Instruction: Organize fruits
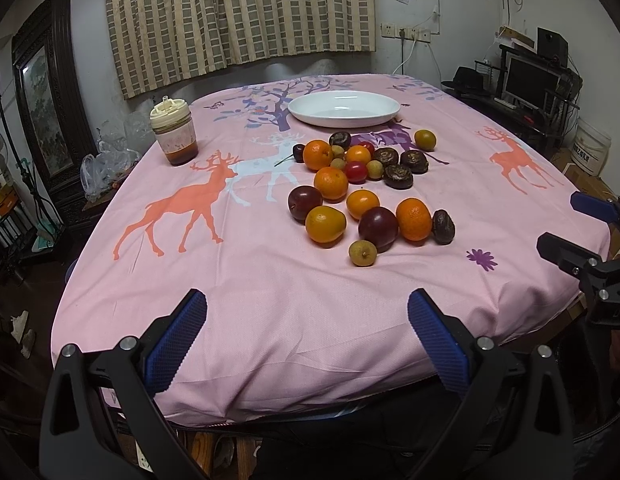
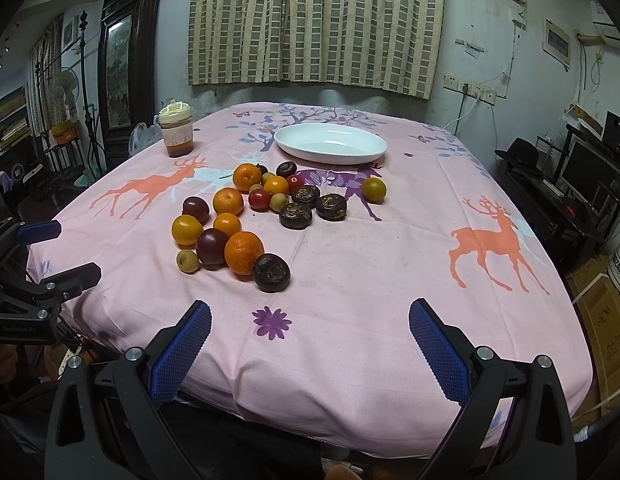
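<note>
Nothing sorted yet. White dish (image 2: 329, 145) sitting empty, upper middle of frame; fruit pile (image 2: 246, 220) loose on the pink tablecloth (image 2: 369, 280), center-left, just below it. Left gripper (image 1: 308, 312) and right gripper (image 2: 310, 314) both empty, jaws spread wide, bottom of frame. Whole job left.

checked curtain (image 1: 238, 16) on a whitish wall, dark framed panel (image 1: 46, 92) at left, monitor (image 1: 529, 80) at right
</note>
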Demonstrator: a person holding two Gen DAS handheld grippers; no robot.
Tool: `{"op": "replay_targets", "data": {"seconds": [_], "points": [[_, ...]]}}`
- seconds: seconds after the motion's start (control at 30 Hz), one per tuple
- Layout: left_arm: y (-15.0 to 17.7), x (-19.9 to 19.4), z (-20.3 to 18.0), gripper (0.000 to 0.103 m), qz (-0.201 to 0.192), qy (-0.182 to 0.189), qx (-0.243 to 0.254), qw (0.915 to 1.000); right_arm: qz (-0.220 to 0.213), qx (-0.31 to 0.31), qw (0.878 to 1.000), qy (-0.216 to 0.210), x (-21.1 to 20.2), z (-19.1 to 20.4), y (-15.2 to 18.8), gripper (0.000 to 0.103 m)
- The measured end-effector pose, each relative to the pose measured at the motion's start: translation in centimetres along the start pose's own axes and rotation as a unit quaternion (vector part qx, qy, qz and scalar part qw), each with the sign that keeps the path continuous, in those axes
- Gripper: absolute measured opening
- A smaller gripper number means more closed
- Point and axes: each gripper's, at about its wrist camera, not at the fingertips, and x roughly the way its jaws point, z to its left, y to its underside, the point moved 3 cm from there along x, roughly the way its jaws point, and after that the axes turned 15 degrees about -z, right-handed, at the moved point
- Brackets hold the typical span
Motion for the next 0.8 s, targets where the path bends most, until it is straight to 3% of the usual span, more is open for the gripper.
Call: {"op": "replay_targets", "data": {"seconds": [0.67, 0.8], "points": [[0.0, 0.0, 0.0, 0.099, 0.0, 0.0, 0.001, 1.0, -0.001, -0.002, 1.0, -0.003, 0.0, 0.2, 0.1, 0.099], [0.9, 0.6, 0.7, 0.099, 0.008, 0.005, -0.006, 0.9999, -0.008, 0.013, 1.0, -0.025, 1.1, 0.1, 0.6, 0.099]]}}
